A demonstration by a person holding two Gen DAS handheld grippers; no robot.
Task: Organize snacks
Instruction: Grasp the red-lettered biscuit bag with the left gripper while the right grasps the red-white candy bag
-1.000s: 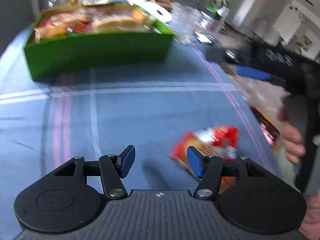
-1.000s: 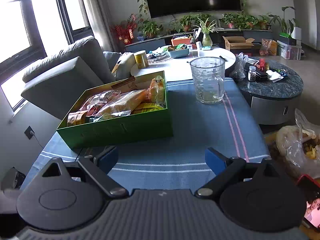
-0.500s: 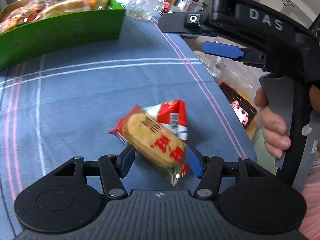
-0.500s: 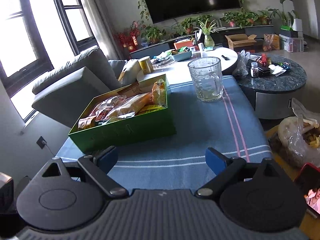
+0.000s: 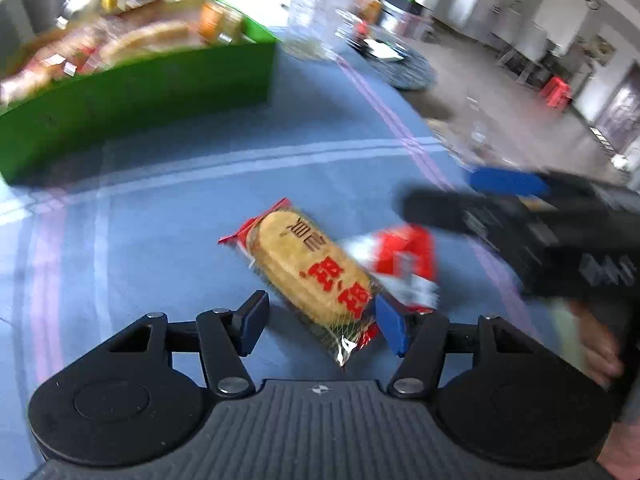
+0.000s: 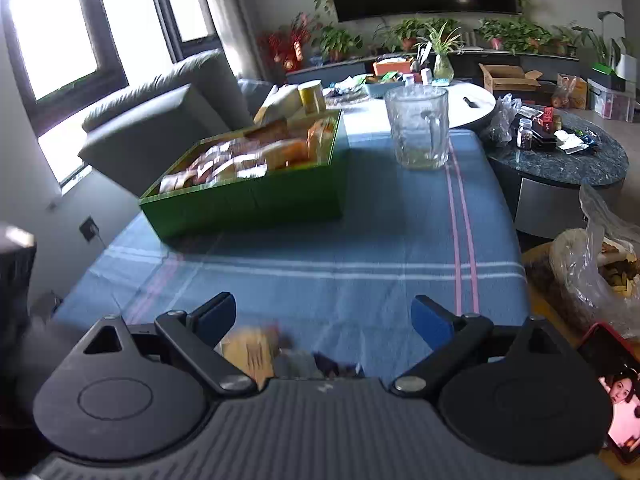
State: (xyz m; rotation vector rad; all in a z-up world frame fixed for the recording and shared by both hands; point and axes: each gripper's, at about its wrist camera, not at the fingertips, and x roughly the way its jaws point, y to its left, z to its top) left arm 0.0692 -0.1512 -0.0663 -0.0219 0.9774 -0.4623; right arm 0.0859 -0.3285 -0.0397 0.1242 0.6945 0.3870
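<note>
- Left gripper (image 5: 322, 320), left wrist view: jaws standing apart and having just been opening; the rice cracker packet (image 5: 312, 276) is lying between them on the blue tablecloth (image 5: 168, 208). The right pad appears to be touching the packet's near end, the left pad standing clear of it.
- Packets counted here: one rice cracker packet, clear-fronted with red print, and one red-and-white packet (image 5: 404, 264) lying just behind it, touching or overlapping; two loose in all.
- Green box (image 5: 140, 92): one, standing farther back on the cloth, already holding several snacks too blurred to count.
- Right gripper (image 5: 508, 216), same view: crossing the right side of the frame above the cloth, blurred.
- Handling note: the packet is lying slantwise to the jaws, so squaring the pads across its middle before closing should be giving a surer hold; closing gently, since the cracker is likely brittle.
- Right gripper (image 6: 324, 316), right wrist view: jaws standing wide apart, nothing pressed between the pads; blurred packets (image 6: 256, 348) are showing low in the gap, under the gripper.
- Also counted: one green box (image 6: 248, 196) of snacks, one glass mug (image 6: 418, 132) beside it on the cloth, one phone (image 6: 612, 392) at the right edge.
</note>
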